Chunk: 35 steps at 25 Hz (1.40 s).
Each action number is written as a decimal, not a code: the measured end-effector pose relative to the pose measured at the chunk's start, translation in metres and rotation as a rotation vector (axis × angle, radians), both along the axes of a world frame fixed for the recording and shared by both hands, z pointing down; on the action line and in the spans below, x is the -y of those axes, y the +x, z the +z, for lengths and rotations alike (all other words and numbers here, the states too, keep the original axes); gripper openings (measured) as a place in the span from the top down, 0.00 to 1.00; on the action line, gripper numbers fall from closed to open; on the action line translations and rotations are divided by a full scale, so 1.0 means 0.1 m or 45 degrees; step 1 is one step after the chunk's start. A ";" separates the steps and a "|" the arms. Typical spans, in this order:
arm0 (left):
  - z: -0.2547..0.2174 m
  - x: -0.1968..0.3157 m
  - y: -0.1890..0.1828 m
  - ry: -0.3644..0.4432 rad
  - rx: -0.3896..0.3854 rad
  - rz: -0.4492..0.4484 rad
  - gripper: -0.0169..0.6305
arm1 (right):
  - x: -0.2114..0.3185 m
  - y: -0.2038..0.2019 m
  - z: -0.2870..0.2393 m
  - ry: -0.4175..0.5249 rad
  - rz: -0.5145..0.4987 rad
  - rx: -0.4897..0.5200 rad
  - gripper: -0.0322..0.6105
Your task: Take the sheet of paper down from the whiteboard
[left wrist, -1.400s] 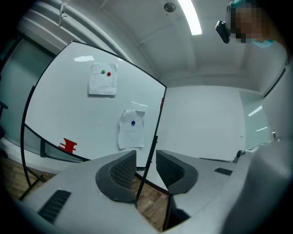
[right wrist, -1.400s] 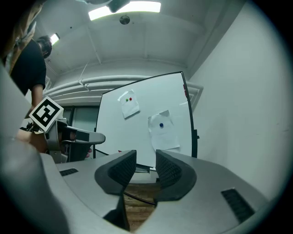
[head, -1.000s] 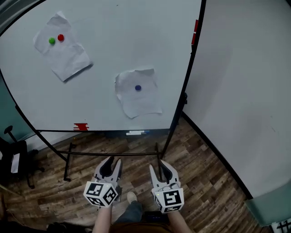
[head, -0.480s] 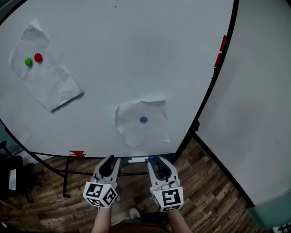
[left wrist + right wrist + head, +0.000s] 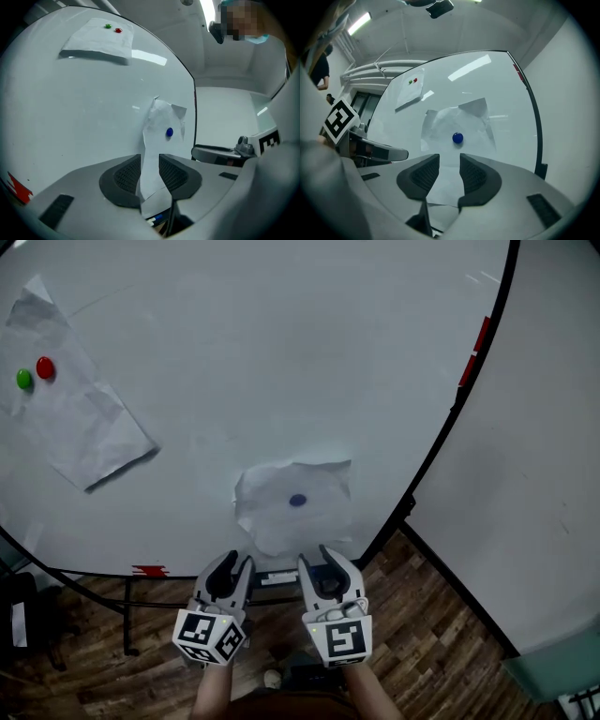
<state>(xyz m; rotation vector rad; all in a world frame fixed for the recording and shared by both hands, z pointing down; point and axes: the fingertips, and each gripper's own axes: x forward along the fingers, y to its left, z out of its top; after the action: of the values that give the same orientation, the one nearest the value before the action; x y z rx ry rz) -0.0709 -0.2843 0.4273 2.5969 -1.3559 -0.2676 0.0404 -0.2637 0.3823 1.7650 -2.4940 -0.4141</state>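
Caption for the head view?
Left gripper and right gripper, jaws opening, empty, face the sheet under a blue magnet on the whiteboard.

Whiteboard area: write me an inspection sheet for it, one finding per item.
Surface: whiteboard, upright on a stand, mostly bare.
Job's things: crumpled sheet near the bottom edge, pinned by a blue magnet.
Clutter: second sheet at upper left, under a green magnet and a red magnet; markers on the board's ledge.
Grippers: left gripper and right gripper sit just below the crumpled sheet, jaws opening. The sheet shows in line with both gaps, but no pad presses on it.
Cables: nothing seen.
Surroundings: wood floor; pale wall at right.
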 end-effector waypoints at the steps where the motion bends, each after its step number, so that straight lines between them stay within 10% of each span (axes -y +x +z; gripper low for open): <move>1: 0.01 0.02 0.02 -0.004 -0.004 0.011 0.78 | 0.03 -0.01 -0.03 0.012 0.004 -0.008 0.74; 35: -0.16 0.55 0.24 0.024 -0.058 0.033 0.79 | 0.65 -0.19 -0.44 0.259 0.079 -0.293 0.71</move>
<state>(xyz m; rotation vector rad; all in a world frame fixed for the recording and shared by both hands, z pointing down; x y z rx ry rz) -0.0468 -0.3391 0.4113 2.6049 -1.3103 -0.3346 0.0214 -0.3284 0.3382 1.7410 -2.3016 -0.8417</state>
